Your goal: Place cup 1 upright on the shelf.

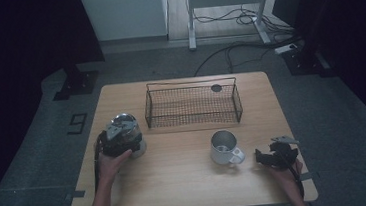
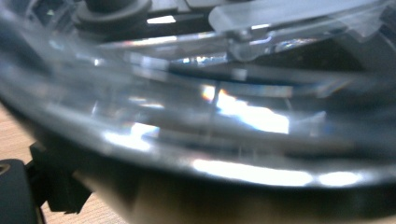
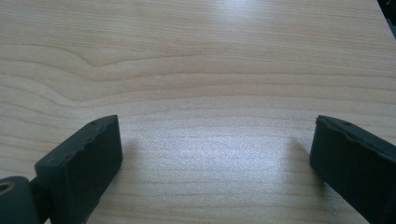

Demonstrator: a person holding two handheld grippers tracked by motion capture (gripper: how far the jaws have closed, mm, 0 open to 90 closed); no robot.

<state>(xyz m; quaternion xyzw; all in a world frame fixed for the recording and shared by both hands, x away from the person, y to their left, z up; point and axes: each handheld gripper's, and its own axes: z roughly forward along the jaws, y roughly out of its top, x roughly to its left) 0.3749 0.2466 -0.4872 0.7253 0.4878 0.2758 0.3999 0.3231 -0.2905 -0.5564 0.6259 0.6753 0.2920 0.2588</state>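
High view shows a wooden table point(image 1: 175, 154) with a wire basket point(image 1: 192, 104) at the far middle, a metal cup point(image 1: 225, 148) with a handle in front of it, and a glass jar point(image 1: 123, 133) with a shiny lid on the left side. The left gripper point(image 1: 117, 145) is at the jar, pressed against its near side, and the jar stands on the table, well apart from the basket. In the left gripper view the glass point(image 2: 210, 116) is so close to the camera that it is blurred, and I cannot tell if the jaws are closed on it or just around it. The right gripper point(image 1: 271, 156) rests on the table just beside the cup handle, not touching it; in the right gripper view its jaws stand wide apart with only bare wood between them.

I think the work now is to take the jar, perhaps to the basket. The danger is the smooth, round glass: if the jaws hold it low or off the middle, it may slip or tip when lifted. The basket wall is also high, so the jar could knock the rim if it is carried too low
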